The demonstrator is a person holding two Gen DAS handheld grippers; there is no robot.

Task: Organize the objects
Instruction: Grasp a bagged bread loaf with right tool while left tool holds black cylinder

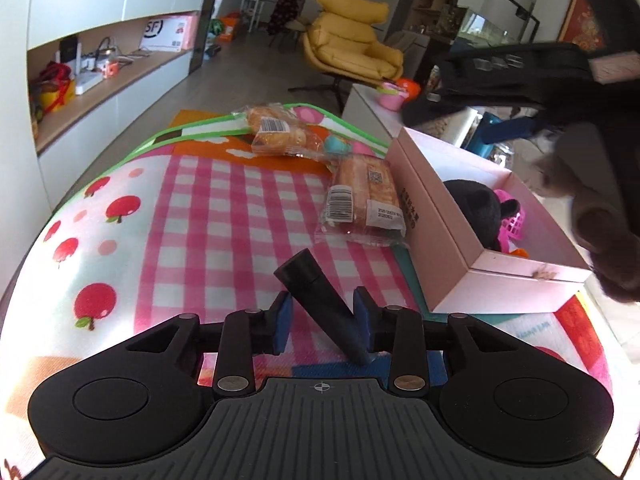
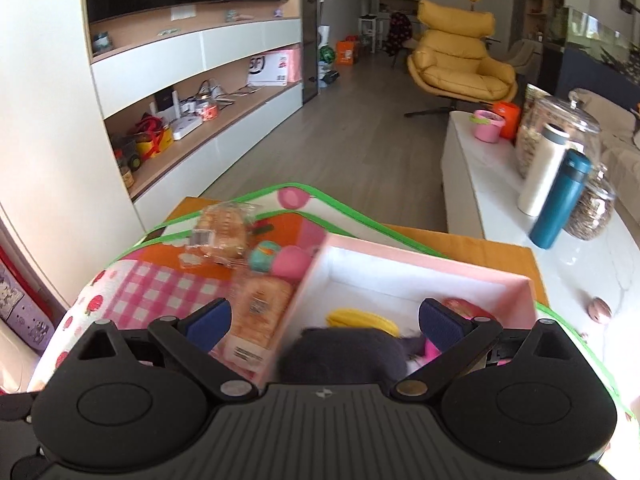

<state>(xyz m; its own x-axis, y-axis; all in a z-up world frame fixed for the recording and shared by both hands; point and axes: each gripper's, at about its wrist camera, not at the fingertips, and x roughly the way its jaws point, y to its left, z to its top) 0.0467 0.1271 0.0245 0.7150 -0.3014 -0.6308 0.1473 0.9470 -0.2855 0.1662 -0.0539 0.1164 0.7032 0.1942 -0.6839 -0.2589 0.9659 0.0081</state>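
Left gripper (image 1: 323, 326) is pinching a black tube (image 1: 324, 304), light, stiff and slick, near its lower end, tilting toward 11 o'clock; I'm spreading my right gripper (image 2: 324, 322) empty over the pink box (image 2: 404, 276).

1. The left gripper (image 1: 324, 322) is matt black plastic with ribbed housing, small metal pivot pins and dull blue rubbery pads (image 1: 283, 322).
2. The black tube (image 1: 326, 304) between those pads looks like smooth, matt plastic.
3. The play mat (image 1: 192, 208) is soft-looking and printed, with a faint sheen.
4. The bread packet (image 1: 362, 202) is wrapped in clear, glossy, crinkled film with paper-like labels.
5. The pink box (image 1: 448, 240) looks like smooth, matt cardboard.
6. The black plush toy (image 1: 478, 208) inside it is fuzzy cloth.
7. The right gripper (image 2: 324, 322) has the same matt black plastic.
8. The glass jar (image 2: 556, 136) is clear and shiny.
9. The teal flask (image 2: 560, 200) has a smooth satin finish.
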